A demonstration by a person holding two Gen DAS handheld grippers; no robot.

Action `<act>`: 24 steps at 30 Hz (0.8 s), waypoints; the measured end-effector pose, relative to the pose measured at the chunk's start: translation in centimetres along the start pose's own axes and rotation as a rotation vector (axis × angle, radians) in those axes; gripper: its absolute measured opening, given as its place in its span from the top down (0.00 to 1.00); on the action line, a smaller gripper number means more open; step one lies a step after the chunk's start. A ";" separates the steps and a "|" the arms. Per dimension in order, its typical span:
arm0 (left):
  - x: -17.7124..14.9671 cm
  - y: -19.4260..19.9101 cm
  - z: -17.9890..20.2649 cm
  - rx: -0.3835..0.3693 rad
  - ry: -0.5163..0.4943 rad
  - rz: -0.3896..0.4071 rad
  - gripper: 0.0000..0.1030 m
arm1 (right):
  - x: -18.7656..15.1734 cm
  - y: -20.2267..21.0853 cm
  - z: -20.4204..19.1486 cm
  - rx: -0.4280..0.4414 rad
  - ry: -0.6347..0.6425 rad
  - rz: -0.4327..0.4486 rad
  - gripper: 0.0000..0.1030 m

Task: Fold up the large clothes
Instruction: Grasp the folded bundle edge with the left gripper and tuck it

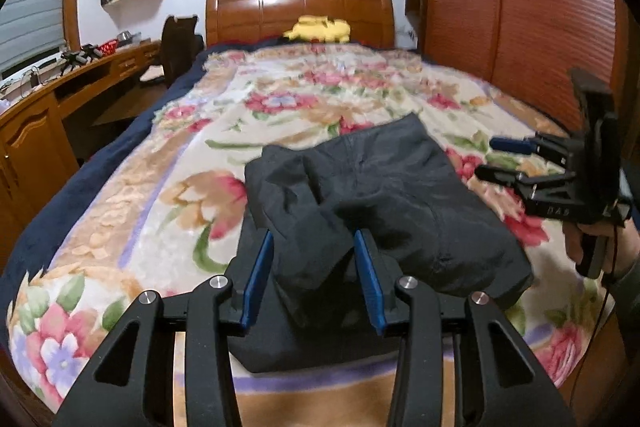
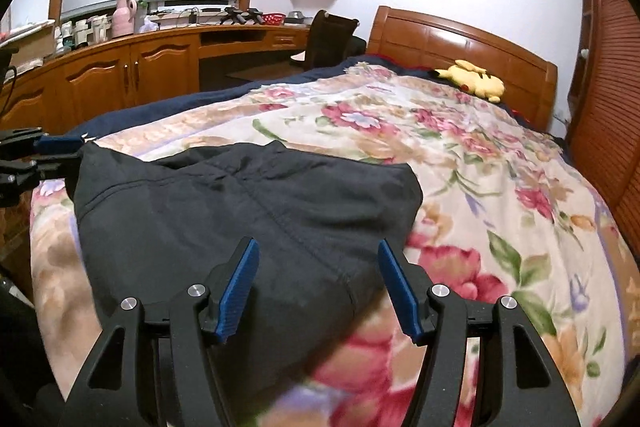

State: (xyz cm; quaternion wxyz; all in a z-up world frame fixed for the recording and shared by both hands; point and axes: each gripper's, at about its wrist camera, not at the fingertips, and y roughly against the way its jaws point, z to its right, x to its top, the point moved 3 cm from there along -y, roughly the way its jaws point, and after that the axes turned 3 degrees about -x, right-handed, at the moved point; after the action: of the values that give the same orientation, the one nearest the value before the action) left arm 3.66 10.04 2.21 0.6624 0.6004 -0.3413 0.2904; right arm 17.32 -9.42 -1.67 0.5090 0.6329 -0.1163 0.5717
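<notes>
Your left tongs (image 1: 314,277) and right tongs (image 2: 318,285) both stand released, gripping nothing, with the folded dark garment (image 1: 376,203) on the bed (image 1: 132,227) just ahead between them, its long axis running away from you, nearer your left.

We see our left tongs (image 1: 314,277) built of matte black plastic arms with triangular cut-outs, round silver screws at the pivots and ribbed blue pads (image 1: 256,279) on the fingers. Our right tongs (image 2: 318,287) match them: black frame, silver screws, blue pads (image 2: 240,291). Seen from the side, they carry small white lettering and a thin black cable (image 1: 610,267), beside a grey-green sleeve (image 1: 632,279).
</notes>
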 end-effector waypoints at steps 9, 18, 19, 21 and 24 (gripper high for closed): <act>-2.5 -0.9 0.1 -0.019 -0.049 -0.073 0.92 | 0.3 -2.4 -0.6 0.025 -0.031 -0.026 0.37; -3.8 1.5 -6.0 0.051 0.046 -0.054 0.93 | 2.8 -2.7 -2.1 0.003 -0.035 -0.052 0.37; -4.1 1.3 -6.6 0.054 0.058 -0.058 0.93 | 3.1 -2.8 -2.3 0.003 -0.038 -0.052 0.37; -4.8 0.9 -7.3 0.047 0.072 -0.068 0.93 | 3.5 -3.2 -2.6 0.008 -0.048 -0.060 0.37; -5.4 1.5 -6.7 0.027 0.052 -0.037 0.92 | 3.3 -4.0 -3.0 0.013 -0.045 -0.098 0.37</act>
State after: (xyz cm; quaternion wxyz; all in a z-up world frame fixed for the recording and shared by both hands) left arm -0.05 16.99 -1.52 0.6681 0.6077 -0.3091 0.2981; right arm 19.50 -3.81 -1.47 0.5295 0.6537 -0.0928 0.5326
